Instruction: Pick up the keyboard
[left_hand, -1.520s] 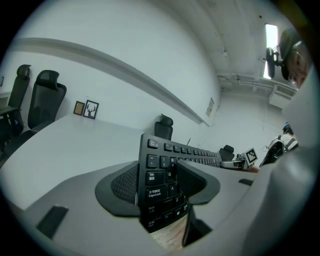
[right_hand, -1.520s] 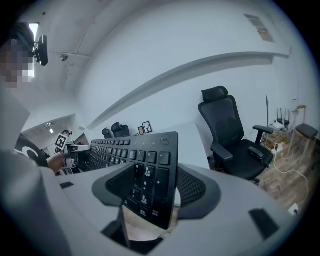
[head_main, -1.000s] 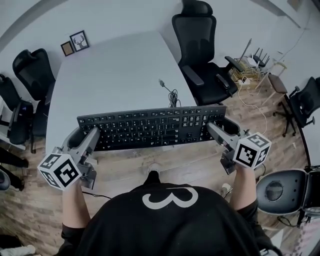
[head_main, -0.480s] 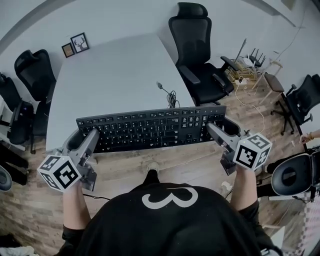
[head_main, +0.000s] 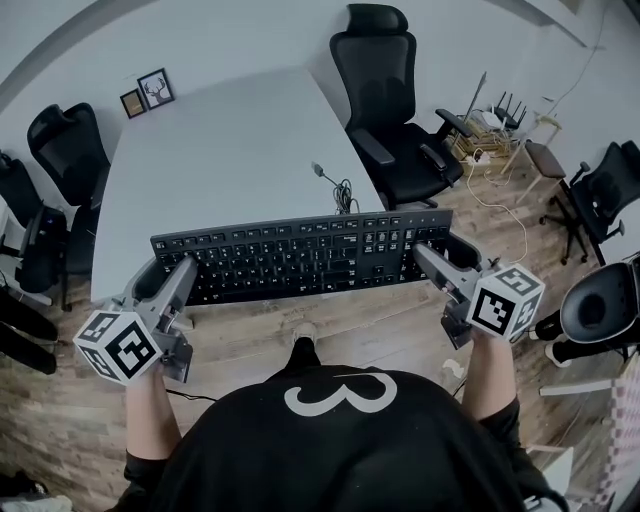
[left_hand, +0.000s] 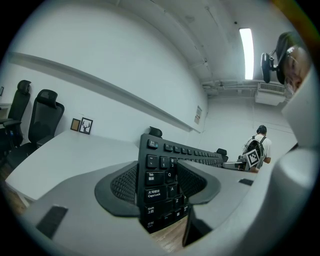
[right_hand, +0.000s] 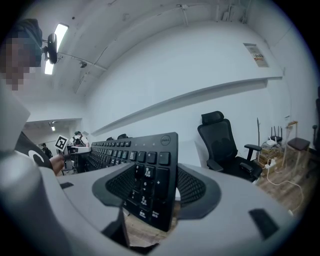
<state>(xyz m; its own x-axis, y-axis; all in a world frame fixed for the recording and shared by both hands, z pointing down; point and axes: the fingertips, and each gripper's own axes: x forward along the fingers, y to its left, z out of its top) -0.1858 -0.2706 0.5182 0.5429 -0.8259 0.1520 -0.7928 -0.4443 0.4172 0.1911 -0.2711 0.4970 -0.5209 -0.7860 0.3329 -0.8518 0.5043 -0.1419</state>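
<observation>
Caught the black keyboard (head_main: 300, 258) clamped at both short ends and held flat across the front of the body, back edge over the near rim of the grey table (head_main: 220, 140), front edge out over the wood floor (head_main: 380, 325). Looked lifted rather than resting, with floorboards showing beneath it in both gripper views. Found the left gripper (head_main: 168, 272) closed on the end by the Tab and Caps Lock keys, one pad against the key face, the other behind the slab. Found the right gripper (head_main: 438, 256) closed likewise on the number-pad end, below the maker's badge. Judged light and stiff: a thin plastic board, long enough to twist or seesaw under uneven lifting, so best taken as here, at the two ends, level and together. Judged hard and smooth on the case, with yielding keys, hence a firm pinch well onto the board rather than at the very corner. Noted a cable (head_main: 340, 188) coiled on the table just behind, apparently the keyboard's own and liable to drag. Showed a black office chair (head_main: 385, 110) beyond the table's far right corner and two small framed pictures (head_main: 147, 90) at its far left corner.
</observation>
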